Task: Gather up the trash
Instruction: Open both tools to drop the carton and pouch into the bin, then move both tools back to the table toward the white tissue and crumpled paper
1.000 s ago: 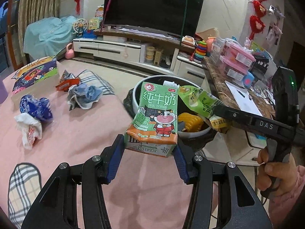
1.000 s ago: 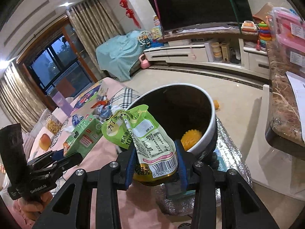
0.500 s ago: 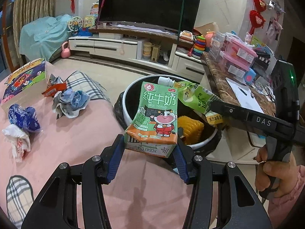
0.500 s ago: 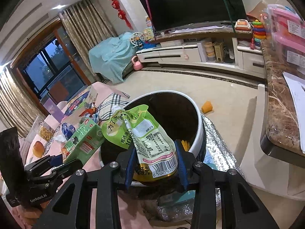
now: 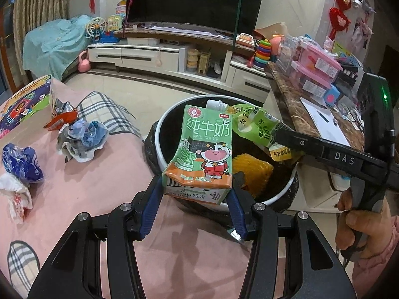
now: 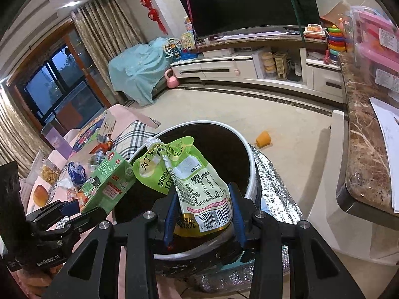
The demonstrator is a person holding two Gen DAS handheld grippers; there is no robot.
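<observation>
1. While both grippers hover over the round white-rimmed trash bin lined with a black bag, the left gripper has its blue-padded fingers clamped on the bottom end of a green and orange milk carton printed with a cartoon cow.
2. That carton stands upright over the near rim of the bin, just beside the pink-covered worktop.
3. Held by a hand, the right gripper has its fingers pressed on the barcode end of a light green drink pouch with a white spout, which hangs above the bin's opening.
4. Yellow ridged trash lies inside the bin.
5. On the worktop remain a crumpled blue and white wrapper, an orange-red wrapper, a dark blue crumpled bag and a white wad.
</observation>
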